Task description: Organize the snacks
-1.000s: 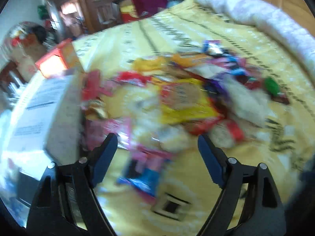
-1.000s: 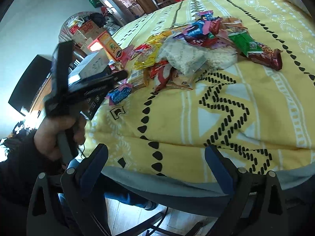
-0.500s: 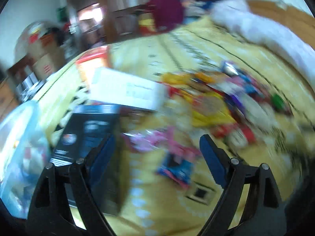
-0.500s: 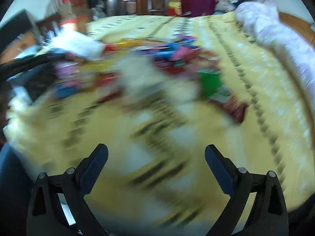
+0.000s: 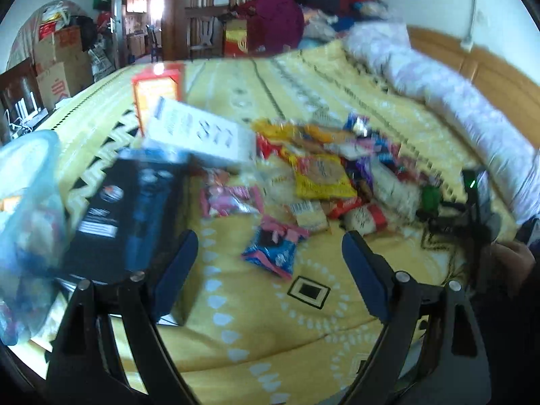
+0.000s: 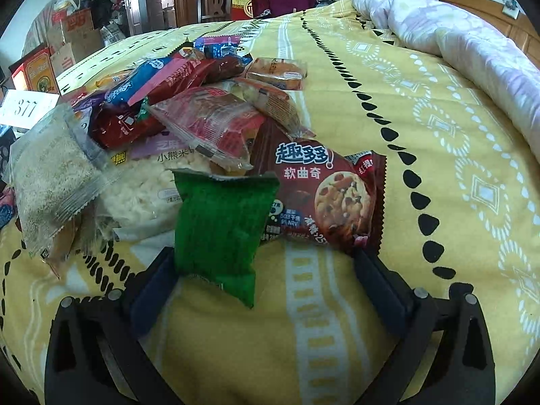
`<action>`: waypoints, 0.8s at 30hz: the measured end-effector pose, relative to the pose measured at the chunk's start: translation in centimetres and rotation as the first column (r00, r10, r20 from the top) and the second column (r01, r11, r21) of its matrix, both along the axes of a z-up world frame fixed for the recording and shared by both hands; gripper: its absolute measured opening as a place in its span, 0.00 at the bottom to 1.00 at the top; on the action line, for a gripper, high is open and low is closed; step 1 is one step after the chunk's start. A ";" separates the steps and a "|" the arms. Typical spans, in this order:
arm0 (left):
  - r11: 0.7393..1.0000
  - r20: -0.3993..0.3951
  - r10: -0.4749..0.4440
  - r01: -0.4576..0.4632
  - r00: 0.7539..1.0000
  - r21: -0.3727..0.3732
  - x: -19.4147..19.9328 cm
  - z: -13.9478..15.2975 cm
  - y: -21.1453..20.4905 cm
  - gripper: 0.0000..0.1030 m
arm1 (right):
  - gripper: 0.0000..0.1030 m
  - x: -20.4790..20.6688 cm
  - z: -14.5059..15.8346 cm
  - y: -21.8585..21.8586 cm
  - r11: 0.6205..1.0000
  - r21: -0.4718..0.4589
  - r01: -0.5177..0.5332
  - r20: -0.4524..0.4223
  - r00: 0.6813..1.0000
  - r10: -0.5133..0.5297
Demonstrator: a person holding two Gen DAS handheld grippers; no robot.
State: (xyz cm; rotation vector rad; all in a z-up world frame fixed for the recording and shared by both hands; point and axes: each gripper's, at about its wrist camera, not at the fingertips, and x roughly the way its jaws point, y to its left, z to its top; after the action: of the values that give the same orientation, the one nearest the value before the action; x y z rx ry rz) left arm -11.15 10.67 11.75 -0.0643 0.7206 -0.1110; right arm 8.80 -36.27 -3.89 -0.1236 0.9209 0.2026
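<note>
Green snack packet (image 6: pixel 217 233) lies just ahead of the right gripper (image 6: pixel 266 290), inside its left finger, long axis running away; jaws spread, nothing clamped; the left gripper (image 5: pixel 270 270) hangs open farther off.

Your left black two-finger gripper with blue pads (image 5: pixel 270 256) fills the lower frame with jaws spread wide and empty, while your right black gripper (image 6: pixel 263 270) likewise gapes, angled downward, gripping nothing.

The snack pile (image 6: pixel 189 108) lies on the bed (image 6: pixel 388 141); 3 boxes (image 5: pixel 199 131) stand left of it, a quilt (image 6: pixel 455 33) right.
</note>
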 end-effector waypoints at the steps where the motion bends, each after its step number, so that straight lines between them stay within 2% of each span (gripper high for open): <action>1: 1.000 0.017 0.004 -0.004 1.000 -0.009 -0.4 0.5 0.6 0.86 | 1.00 0.1 0.0 -0.1 1.000 -0.002 0.000 0.000 1.000 0.000; 5: 0.999 0.071 0.025 -0.022 0.997 -0.038 -1.6 1.8 3.1 0.88 | 1.00 0.3 -0.1 -0.3 1.000 -0.002 -0.001 0.000 1.000 0.001; 10: 0.994 0.074 0.055 -0.048 0.996 -0.093 -2.5 2.4 5.8 0.88 | 1.00 0.3 -0.1 -0.2 1.000 -0.001 -0.001 0.000 1.000 0.001; 14: 0.996 0.090 0.054 -0.047 0.994 -0.077 -3.6 2.7 6.9 0.88 | 1.00 0.2 -0.1 -0.2 1.000 -0.001 -0.001 0.000 1.000 0.001; 20: 0.982 0.034 0.080 -0.073 0.996 -0.172 -2.8 1.0 9.3 0.88 | 1.00 0.2 -0.1 -0.2 1.000 -0.001 -0.001 0.000 1.000 0.001; 24: 0.981 0.036 0.064 -0.056 0.997 -0.187 -2.9 0.6 9.6 0.88 | 1.00 0.3 -0.1 -0.2 1.000 0.000 -0.002 -0.001 1.000 0.002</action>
State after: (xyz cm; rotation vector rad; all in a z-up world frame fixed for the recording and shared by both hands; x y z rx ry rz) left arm -14.03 20.30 12.31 -0.2621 0.6638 -0.1211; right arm 9.07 -36.50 -3.99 -0.1245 0.9214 0.2042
